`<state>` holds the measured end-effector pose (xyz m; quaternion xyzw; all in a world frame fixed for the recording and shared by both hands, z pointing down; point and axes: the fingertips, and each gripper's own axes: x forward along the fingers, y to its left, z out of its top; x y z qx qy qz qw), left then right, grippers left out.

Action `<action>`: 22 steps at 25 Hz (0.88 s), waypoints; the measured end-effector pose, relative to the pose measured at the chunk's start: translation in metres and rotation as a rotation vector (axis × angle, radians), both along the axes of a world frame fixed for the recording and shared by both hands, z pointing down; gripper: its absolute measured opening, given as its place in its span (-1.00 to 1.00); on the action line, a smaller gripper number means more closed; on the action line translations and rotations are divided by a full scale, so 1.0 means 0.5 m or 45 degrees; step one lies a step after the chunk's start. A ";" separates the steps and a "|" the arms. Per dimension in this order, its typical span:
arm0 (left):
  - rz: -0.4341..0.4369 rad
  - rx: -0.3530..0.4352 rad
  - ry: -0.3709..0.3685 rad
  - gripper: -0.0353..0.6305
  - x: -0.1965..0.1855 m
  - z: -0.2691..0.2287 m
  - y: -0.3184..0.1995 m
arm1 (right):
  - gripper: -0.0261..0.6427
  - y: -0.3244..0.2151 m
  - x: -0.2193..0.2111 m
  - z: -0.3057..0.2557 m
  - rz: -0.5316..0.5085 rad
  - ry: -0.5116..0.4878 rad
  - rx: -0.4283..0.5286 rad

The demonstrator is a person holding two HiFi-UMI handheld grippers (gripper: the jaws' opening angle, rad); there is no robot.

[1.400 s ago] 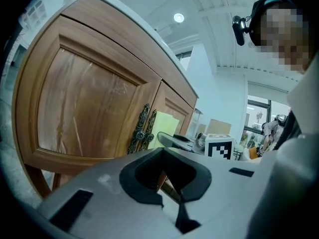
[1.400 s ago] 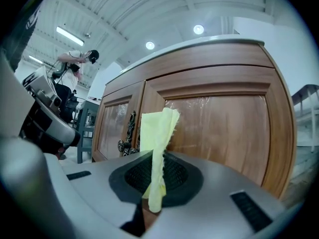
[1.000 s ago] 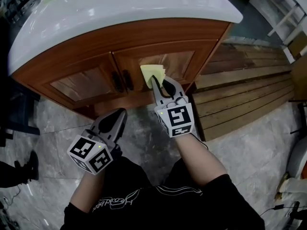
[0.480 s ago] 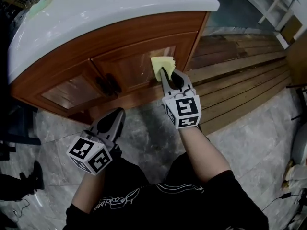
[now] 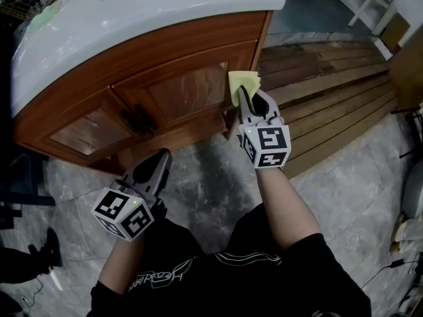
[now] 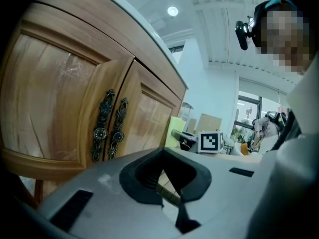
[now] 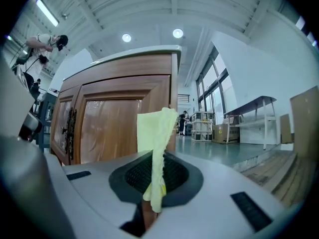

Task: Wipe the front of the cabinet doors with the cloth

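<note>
Item: yellow cloth (image 5: pixel 243 83) at right-hand cabinet door (image 5: pixel 188 92), centre frame.
Your right gripper (image 5: pixel 242 96) clamps it; left gripper (image 5: pixel 160 158) closed, empty, lower left. Shirt lettering (image 5: pixel 158 277) illegible.

The person wears a black short-sleeved top (image 5: pixel 225 279) with a thin white line print on the front. The left gripper (image 5: pixel 160 158) and right gripper (image 5: pixel 242 99) are grey with black-lined jaws. Each carries a white marker cube (image 5: pixel 266 147) with black squares and a tiny green light.
</note>
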<state>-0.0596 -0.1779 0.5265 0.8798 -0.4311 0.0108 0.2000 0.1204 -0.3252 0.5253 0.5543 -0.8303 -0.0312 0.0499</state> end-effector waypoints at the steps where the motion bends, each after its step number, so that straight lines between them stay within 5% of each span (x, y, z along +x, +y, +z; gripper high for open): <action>1: -0.001 -0.002 -0.001 -0.88 0.001 0.000 0.000 | -0.80 -0.002 0.010 0.001 0.017 0.001 -0.003; 12: -0.022 -0.001 0.010 -0.88 -0.011 0.008 0.005 | -0.80 0.005 0.040 0.007 0.039 -0.027 -0.024; 22: -0.093 -0.011 0.055 -0.88 -0.066 0.031 0.009 | -0.80 0.134 -0.119 -0.013 -0.313 0.032 0.029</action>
